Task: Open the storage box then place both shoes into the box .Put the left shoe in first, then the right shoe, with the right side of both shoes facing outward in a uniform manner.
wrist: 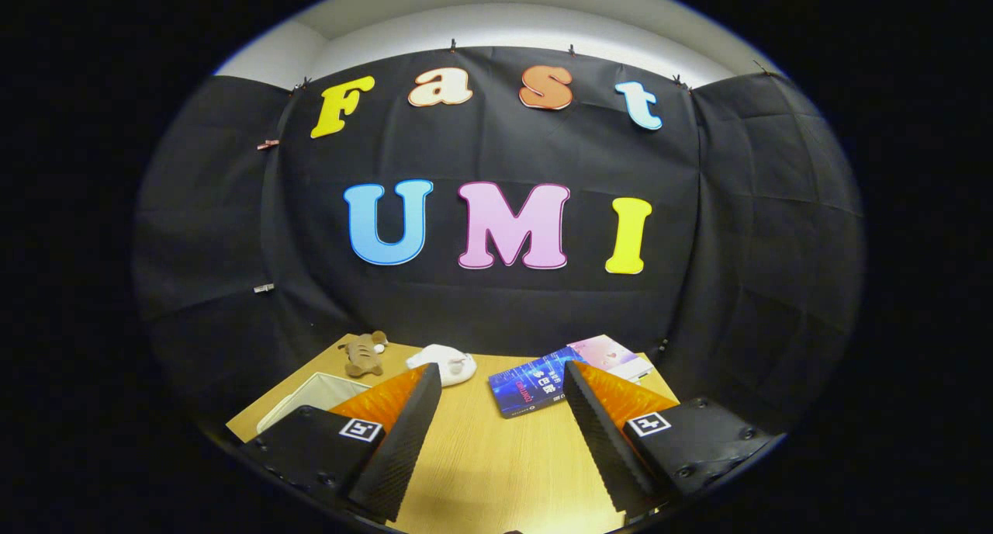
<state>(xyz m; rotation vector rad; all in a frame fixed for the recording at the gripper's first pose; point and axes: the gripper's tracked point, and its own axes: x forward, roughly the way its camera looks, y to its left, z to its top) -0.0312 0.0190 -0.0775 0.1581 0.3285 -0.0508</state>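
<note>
Hand-held two-finger gripper [503, 379] held spread wide above pale wooden tabletop [496, 464], gripping nothing.

Orange-and-black ribbed fingers [403, 433] parted, bare wood between them. Open white fabric storage box [310, 398] seen just left of and partly behind left finger. White soft shoe-like item [446, 362] lay beyond fingertips, near black cloth wall; could not tell which shoe. Small brown plush toy [365, 355] sat just left of it. Blue glossy book [531, 390] rested beside right finger's tip, with pink-and-white booklet [613, 355] behind, touching it.

A brown plush toy [365, 355] and 2 books [535, 389] lie on the table [496, 464].
</note>
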